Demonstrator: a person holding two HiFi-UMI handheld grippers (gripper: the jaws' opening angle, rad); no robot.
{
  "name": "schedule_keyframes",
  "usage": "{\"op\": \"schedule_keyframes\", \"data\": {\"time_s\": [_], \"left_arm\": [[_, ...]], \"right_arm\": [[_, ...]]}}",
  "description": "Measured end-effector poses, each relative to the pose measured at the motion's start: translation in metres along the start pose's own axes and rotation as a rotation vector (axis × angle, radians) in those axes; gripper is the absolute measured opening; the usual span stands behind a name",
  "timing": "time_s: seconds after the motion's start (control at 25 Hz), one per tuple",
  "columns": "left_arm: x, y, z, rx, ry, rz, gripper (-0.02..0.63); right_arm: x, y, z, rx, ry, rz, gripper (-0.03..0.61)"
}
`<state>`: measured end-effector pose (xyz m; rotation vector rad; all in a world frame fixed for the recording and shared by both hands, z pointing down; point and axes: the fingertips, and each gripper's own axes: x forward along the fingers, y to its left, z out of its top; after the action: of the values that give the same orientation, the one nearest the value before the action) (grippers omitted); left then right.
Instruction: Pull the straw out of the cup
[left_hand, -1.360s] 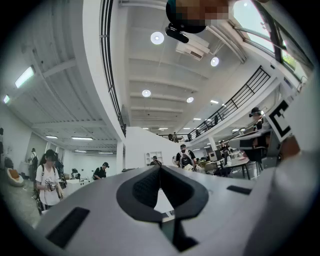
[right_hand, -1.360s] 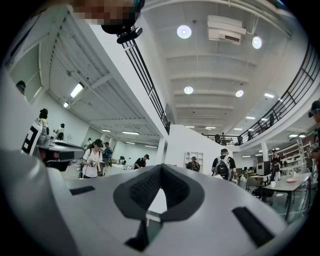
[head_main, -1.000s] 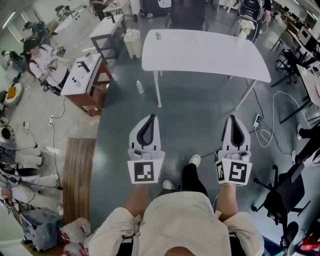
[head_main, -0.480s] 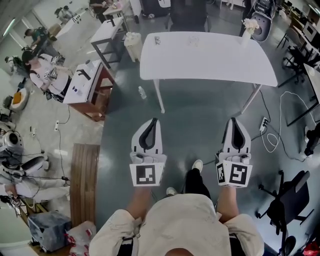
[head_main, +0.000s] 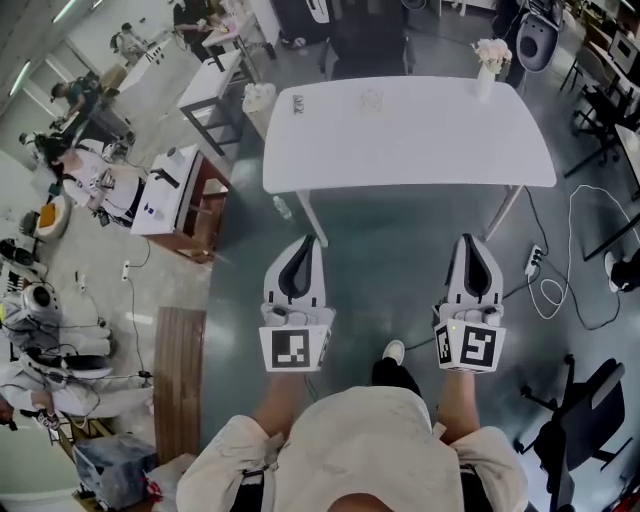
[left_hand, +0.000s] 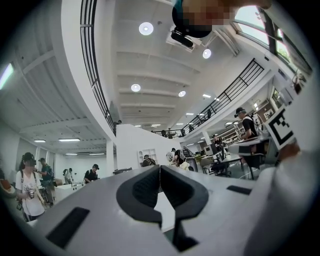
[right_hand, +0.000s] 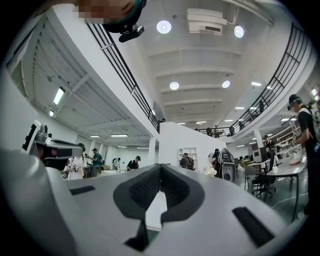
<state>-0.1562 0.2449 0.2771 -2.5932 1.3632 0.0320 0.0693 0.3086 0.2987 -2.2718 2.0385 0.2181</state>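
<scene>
A white table (head_main: 420, 140) stands ahead of me in the head view. On its far part sits a small clear thing (head_main: 372, 100) that may be the cup; no straw can be made out at this distance. Both grippers are held side by side in front of my body, well short of the table. My left gripper (head_main: 309, 241) has its jaws together with nothing between them, as the left gripper view (left_hand: 159, 168) also shows. My right gripper (head_main: 470, 238) is likewise shut and empty, its tips meeting in the right gripper view (right_hand: 160, 166).
A vase of flowers (head_main: 488, 62) stands at the table's far right corner and a small printed item (head_main: 298, 103) at its far left. A bottle (head_main: 283, 207) lies by the table's left leg. A wooden desk (head_main: 180, 195) and seated people are to the left, cables (head_main: 560, 285) and chairs to the right.
The table has drawn nearer and fills more of the head view. Both grippers have travelled forward together, staying shut and side by side.
</scene>
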Motion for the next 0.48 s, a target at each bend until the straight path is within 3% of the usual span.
{"op": "schedule_keyframes", "data": {"time_s": [0.28, 0.48], "left_arm": [[0.058, -0.043, 0.001, 0.020, 0.013, -0.009, 0.005], [0.084, -0.061, 0.005, 0.045, 0.019, -0.013, 0.005]], "right_arm": [[0.020, -0.078, -0.009, 0.023, -0.009, -0.033, 0.002], [0.034, -0.104, -0.011, 0.037, -0.013, -0.026, 0.002]]}}
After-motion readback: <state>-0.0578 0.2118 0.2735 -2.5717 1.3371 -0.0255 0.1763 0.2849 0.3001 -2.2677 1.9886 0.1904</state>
